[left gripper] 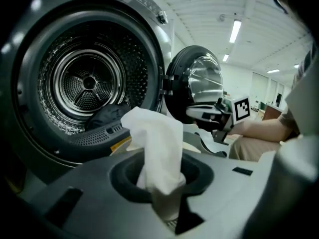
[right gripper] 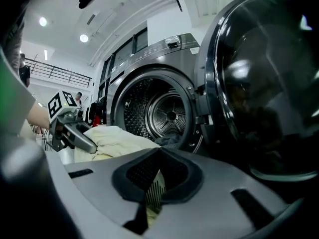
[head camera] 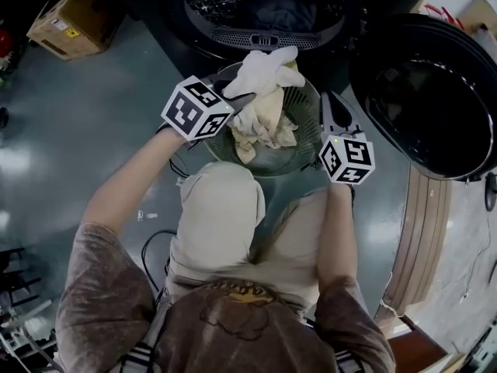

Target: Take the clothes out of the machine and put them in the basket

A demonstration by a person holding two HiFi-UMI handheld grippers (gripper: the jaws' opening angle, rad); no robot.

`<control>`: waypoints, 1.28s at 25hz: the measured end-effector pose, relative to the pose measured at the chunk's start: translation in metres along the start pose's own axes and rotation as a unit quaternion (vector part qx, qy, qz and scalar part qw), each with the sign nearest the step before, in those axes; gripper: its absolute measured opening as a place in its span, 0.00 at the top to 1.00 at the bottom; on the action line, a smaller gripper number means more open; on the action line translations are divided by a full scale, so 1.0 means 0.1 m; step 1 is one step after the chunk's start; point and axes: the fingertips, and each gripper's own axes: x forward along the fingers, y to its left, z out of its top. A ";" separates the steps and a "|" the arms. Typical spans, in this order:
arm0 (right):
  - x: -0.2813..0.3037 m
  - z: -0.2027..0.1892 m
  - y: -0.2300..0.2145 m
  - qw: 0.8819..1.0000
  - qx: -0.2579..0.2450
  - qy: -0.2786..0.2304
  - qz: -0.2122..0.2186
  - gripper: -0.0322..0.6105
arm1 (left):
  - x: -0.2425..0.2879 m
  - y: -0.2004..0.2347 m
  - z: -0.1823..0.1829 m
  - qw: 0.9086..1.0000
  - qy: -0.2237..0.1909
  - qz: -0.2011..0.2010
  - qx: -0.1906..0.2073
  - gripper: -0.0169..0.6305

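Fingers of left gripper [left gripper: 166, 203] were pinched shut on a white cloth [left gripper: 154, 143], which rose in a bunch from between them. Fingers of right gripper [right gripper: 153, 192] were closed on the mesh wall of the wire basket [right gripper: 155, 185], with cream fabric showing behind the mesh.

Head view placed both. The white cloth hung over the basket's far rim, just in front of the washing machine [head camera: 264, 22] opening and above a cream pile of clothes [head camera: 260, 127] lying inside the basket. Right gripper gripped the basket's right edge. Basket stood on the floor [head camera: 93, 146], just ahead of the person's knees [head camera: 221, 200].

Left gripper view gave the clearest look into the drum [left gripper: 89, 81], where a dark garment [left gripper: 107, 116] lay at the bottom front.

Right gripper view showed the left gripper beside the cream pile, and the glass of the open door [right gripper: 264, 83] close on its right.

Cardboard box [head camera: 74, 18] showed in head view only, upper left, well apart from the basket.
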 end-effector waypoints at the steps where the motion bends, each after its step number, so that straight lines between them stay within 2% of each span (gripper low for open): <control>1: -0.01 -0.01 -0.01 1.000 0.002 0.001 -0.001 0.95 | -0.02 -0.05 -0.04 1.000 0.004 -0.005 -0.002 0.83; 6: -0.02 -0.03 -0.04 1.000 0.002 0.005 -0.001 0.95 | -0.05 -0.21 -0.13 1.000 0.014 -0.015 0.003 0.79; 9: -0.02 -0.03 -0.01 1.000 0.001 0.004 0.003 0.95 | -0.03 -0.18 -0.14 1.000 0.016 -0.003 0.011 0.67; 11: -0.02 -0.02 0.01 1.000 -0.001 0.004 0.005 0.95 | -0.03 -0.13 -0.09 1.000 0.005 0.006 0.008 0.56; 14: -0.03 -0.01 0.04 1.000 -0.003 0.004 0.008 0.95 | -0.05 -0.07 0.01 1.000 -0.013 0.015 -0.001 0.47; 22: -0.09 0.02 0.04 1.000 -0.007 0.005 0.003 0.95 | 0.02 0.17 0.28 0.998 -0.045 0.034 0.001 0.40; 32: -0.10 -0.01 0.14 1.000 -0.014 0.017 0.008 0.95 | 0.50 0.79 0.71 0.993 -0.073 0.086 0.039 0.38</control>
